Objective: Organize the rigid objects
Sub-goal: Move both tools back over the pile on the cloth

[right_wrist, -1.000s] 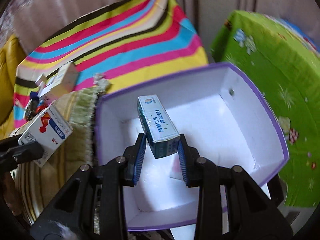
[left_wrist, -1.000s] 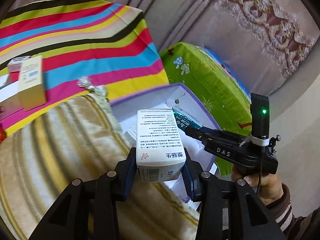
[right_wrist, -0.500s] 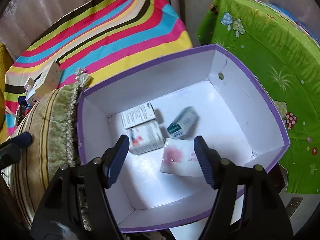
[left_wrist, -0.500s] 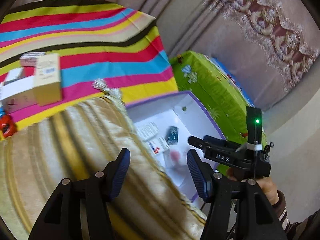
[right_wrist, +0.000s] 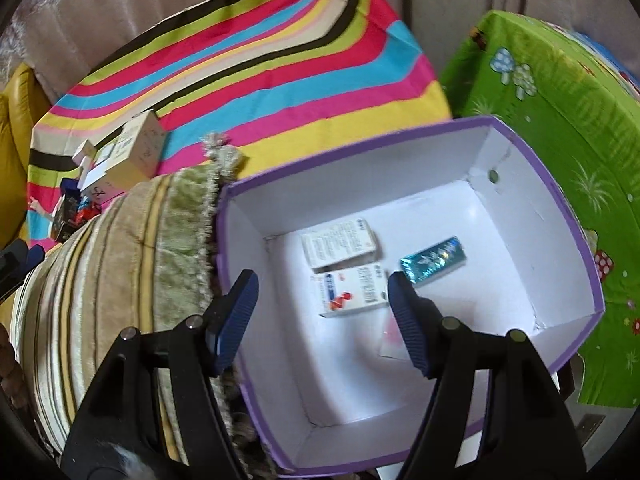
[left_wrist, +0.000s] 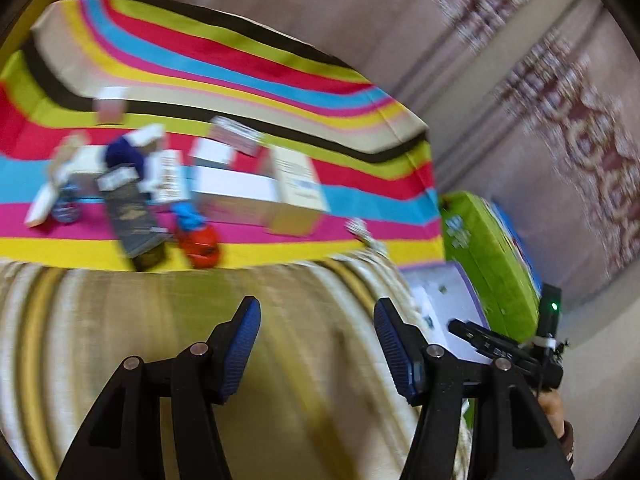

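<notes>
Purple-rimmed white cardboard box [right_wrist: 560, 200], three small cartons inside; both grippers' jaws wide, empty.

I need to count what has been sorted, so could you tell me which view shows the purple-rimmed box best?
The right wrist view: the purple-rimmed box is seen from above, its floor holding small cartons. The left wrist view shows only a blurred corner.

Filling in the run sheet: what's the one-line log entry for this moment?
left gripper: open, empty | right gripper: open, empty | purple-rimmed box: three cartons inside

Both wrist views look obliquely down, sharing the purple-rimmed box [right_wrist: 576, 240] and striped cloth [left_wrist: 240, 60].
</notes>
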`<act>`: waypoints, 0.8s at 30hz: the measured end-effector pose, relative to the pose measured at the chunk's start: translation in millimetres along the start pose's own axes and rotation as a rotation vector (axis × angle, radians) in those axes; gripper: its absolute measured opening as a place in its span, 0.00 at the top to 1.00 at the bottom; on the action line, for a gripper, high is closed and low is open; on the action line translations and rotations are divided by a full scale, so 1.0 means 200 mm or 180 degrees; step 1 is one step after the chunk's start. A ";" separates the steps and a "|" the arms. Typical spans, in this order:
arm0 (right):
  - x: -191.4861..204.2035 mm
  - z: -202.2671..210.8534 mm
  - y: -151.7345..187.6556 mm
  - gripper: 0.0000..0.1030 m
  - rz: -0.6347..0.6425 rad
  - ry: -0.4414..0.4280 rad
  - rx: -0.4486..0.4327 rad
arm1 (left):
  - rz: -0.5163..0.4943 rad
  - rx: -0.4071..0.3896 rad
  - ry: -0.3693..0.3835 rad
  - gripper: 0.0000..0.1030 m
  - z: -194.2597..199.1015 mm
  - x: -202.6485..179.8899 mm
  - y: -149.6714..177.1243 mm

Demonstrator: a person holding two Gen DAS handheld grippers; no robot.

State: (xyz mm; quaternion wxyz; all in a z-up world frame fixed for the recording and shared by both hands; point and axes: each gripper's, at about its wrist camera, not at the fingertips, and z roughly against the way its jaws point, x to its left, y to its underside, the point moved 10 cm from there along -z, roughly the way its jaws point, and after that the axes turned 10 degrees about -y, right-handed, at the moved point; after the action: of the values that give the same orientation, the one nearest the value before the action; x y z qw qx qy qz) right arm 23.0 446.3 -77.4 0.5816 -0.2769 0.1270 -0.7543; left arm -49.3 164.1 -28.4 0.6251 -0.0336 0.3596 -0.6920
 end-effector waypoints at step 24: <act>0.66 -0.25 -0.37 0.31 0.0366 -0.0295 -0.0040 | 0.0050 0.0105 -0.1261 0.42 0.00 0.91 -0.30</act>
State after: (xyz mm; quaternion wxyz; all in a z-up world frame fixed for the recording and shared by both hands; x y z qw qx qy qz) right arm -87.1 335.5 -45.4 0.6274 -0.3074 0.1204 -0.7053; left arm -139.4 0.7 -69.3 0.6894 -0.1561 0.2184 -0.6728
